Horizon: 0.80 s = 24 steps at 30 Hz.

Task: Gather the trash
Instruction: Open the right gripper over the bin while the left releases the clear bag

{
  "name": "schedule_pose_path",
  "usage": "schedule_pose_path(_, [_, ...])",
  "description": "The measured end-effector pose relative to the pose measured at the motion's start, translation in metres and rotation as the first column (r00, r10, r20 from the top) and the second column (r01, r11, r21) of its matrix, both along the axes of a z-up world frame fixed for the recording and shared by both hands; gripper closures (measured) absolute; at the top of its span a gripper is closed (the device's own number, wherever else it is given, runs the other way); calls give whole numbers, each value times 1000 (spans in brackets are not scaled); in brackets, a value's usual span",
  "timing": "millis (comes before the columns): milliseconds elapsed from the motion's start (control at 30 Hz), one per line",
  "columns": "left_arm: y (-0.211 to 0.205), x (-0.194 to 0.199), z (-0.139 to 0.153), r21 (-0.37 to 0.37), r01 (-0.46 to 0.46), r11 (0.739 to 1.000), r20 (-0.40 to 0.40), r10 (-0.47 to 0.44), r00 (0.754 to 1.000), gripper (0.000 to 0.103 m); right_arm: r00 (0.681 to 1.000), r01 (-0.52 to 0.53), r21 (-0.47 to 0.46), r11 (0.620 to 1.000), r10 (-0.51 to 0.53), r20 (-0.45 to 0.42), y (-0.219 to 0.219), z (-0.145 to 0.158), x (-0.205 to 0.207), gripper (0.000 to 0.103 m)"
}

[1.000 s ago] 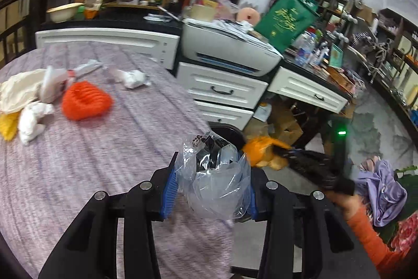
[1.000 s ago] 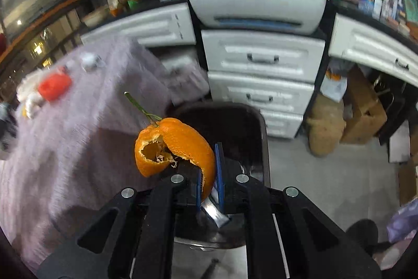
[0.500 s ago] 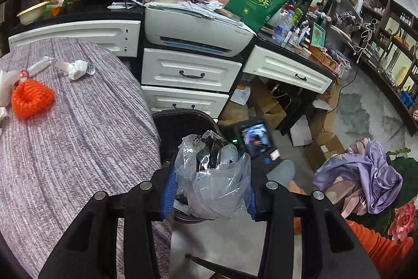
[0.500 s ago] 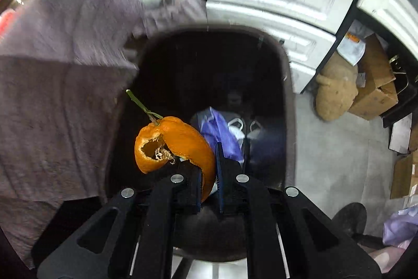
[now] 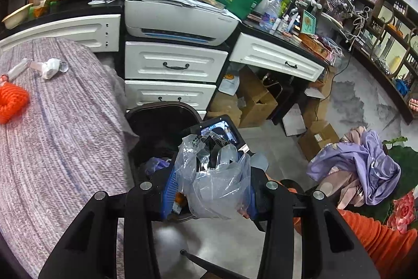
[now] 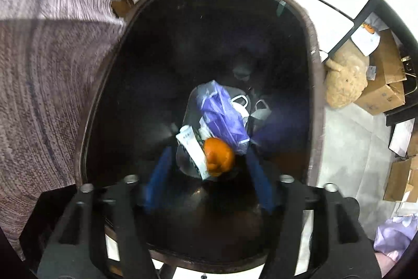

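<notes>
My left gripper (image 5: 209, 190) is shut on a crumpled clear plastic bag (image 5: 214, 182) and holds it above the near rim of the dark trash bin (image 5: 135, 114) beside the table. My right gripper (image 6: 209, 169) is open and empty, directly over the bin (image 6: 312, 49). An orange peel (image 6: 218, 152) lies loose inside the bin on a purple plastic bag (image 6: 222, 114) and white paper scraps. The right gripper's body (image 5: 222, 127) shows behind the clear bag in the left wrist view.
A table with a purple-grey cloth (image 5: 52, 127) stands left of the bin, holding an orange net (image 5: 11, 101) and a white crumpled tissue (image 5: 51, 67). White drawers (image 5: 175, 64) and a printer (image 5: 180, 20) stand behind. Cardboard boxes (image 5: 258, 101) and purple cloth (image 5: 365, 161) lie on the floor.
My right gripper moved over the bin, opened and let go of the orange peel, which now lies in the bin. My left gripper carried the clear bag from the table toward the bin.
</notes>
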<state>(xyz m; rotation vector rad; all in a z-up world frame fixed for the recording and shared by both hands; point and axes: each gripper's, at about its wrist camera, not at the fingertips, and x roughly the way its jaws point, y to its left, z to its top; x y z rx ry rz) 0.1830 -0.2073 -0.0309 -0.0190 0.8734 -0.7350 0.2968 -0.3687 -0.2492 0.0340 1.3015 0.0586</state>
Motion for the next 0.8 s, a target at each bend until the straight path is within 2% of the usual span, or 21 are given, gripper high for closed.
schedule_pose_path(133, [-7,0,-5,8,11,1000,-9,-11,1000,61,998,38,41,998,-40,55,-12,16,-11,40])
schedule_pose_path(300, [-16,0,-10,22,18,1000,-18,-17,1000,61,971,125,53,991,-133,197,-33,57,-37,40])
schedule_pose_path(433, [-26,2,-19,41,21,999,-25,-20,999,61,921,208,86,974,-224,317,-63,94,-61,40])
schedule_pose_path(567, [-42,4,-32,78,31,996,-30,-29,999,61,850,289,124,949,-314,423,-92,127,-90,35])
schedule_pose_path(633, [-49,7,-38,103,36,994,-30,-33,999,61,817,322,132,938,-345,461,-103,140,-104,35])
schedule_pose_path(800, [-71,17,-56,176,35,984,-24,-32,999,61,775,357,168,919,-392,497,-120,152,-123,35])
